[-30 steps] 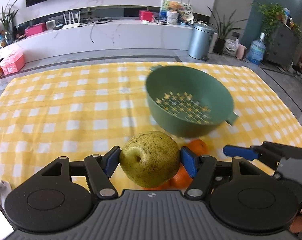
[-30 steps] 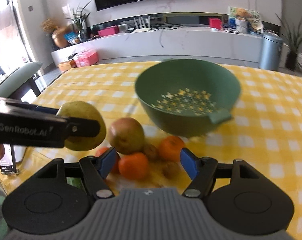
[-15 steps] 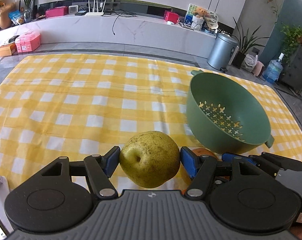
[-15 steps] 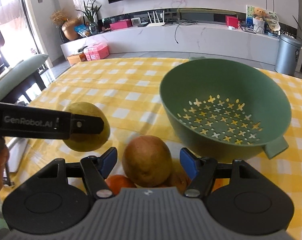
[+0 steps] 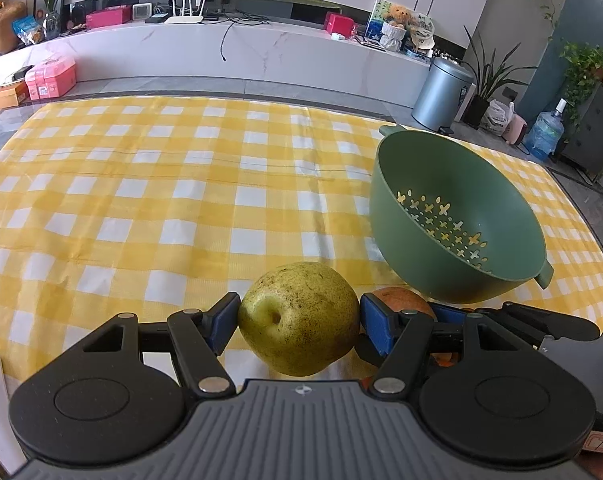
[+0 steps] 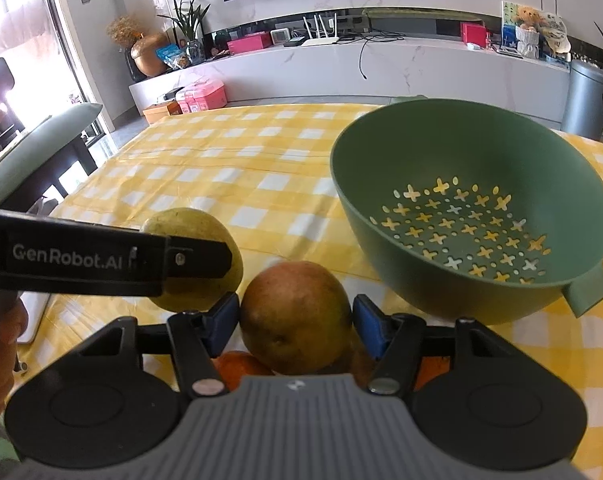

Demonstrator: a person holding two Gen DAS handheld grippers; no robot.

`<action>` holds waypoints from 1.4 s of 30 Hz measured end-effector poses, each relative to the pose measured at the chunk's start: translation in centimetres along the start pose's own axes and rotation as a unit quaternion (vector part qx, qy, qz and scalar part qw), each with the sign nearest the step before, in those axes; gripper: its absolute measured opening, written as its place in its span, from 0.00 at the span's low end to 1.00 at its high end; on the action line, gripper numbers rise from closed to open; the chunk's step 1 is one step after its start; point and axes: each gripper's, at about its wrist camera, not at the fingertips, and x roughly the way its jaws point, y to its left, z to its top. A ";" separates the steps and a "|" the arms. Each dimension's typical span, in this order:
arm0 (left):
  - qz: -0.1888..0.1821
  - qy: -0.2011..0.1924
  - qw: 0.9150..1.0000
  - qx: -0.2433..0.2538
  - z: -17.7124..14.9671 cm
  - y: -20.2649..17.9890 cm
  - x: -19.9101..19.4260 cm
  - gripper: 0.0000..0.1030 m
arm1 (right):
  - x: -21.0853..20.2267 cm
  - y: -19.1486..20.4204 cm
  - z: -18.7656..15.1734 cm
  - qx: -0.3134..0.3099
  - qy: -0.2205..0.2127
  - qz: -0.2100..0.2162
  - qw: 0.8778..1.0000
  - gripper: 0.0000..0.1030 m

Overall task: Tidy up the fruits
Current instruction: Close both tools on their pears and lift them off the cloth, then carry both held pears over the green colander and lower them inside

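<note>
Gingham cloth: yellow-and-white checked cloth is covering the tabletop; a long crease is running across its far half
Left tongs: left tongs are pinching a yellow-green pear, both blue pads pressing on its sides; the pear is hanging above the cloth near the front edge, its dimpled end facing the camera
Left tongs, from the right wrist view: a black arm lettered GenRobot.AI is crossing in from the left, with the same pear showing behind its tip; a hand is showing at the lower left edge
Right tongs: right tongs are closing around a reddish-brown pear; the fruit is sitting between the blue pads, the left pad touching it, while I cannot tell whether the right pad is touching yet
Fruit pile: oranges are peeking out beneath and behind the reddish-brown pear, mostly hidden by the tongs' body
Colander: green plastic colander is sitting on the cloth to the right of the fruit, tilting toward the cameras; its cross-shaped holes are showing the yellow cloth through them; nothing is lying inside it
Far side: a grey pedal bin is standing on the floor beyond the tabletop
</note>
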 end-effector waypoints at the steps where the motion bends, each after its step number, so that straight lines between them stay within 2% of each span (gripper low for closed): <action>1: 0.001 -0.002 1.000 -0.002 0.0 0.0 0.0 0.73 | 0.0 -0.1 0.0 0.004 -0.001 0.001 1.000 0.58; 6: 0.005 -0.009 1.000 -0.019 -0.1 0.1 -0.3 0.73 | -0.7 -0.5 -0.1 0.022 -0.006 -0.001 1.000 0.57; 10: 0.015 -0.023 0.999 -0.035 0.1 -0.2 -1.3 0.73 | -2.3 0.2 0.2 0.006 -0.026 0.004 1.000 0.57; 14: 0.025 -0.048 0.998 -0.027 0.7 -1.5 -3.0 0.73 | -4.5 0.8 0.7 -0.013 -0.045 0.005 0.999 0.57; 20: 0.006 -0.053 0.999 -0.004 2.2 -3.9 -4.1 0.73 | -8.0 0.4 2.4 -0.042 -0.059 -0.018 0.997 0.57; 23: -0.016 -0.050 0.999 0.011 3.6 -5.3 -4.2 0.73 | -9.4 -0.8 3.7 -0.072 -0.057 -0.037 0.995 0.57; 29: -0.067 -0.033 0.996 0.044 7.1 -8.0 -2.1 0.73 | -9.8 -5.0 6.6 -0.078 -0.046 -0.078 0.993 0.57; 33: -0.084 -0.013 0.993 0.077 8.2 -10.1 0.5 0.73 | -8.1 -8.4 7.5 -0.037 -0.028 -0.065 0.997 0.57; 38: -0.043 0.040 0.994 0.096 8.7 -11.2 4.2 0.73 | -4.5 -9.5 7.8 -0.054 0.011 -0.054 0.997 0.57; 42: -0.022 0.067 0.990 0.122 8.5 -11.4 6.3 0.73 | -2.2 -9.4 7.6 -0.080 0.037 -0.046 0.995 0.57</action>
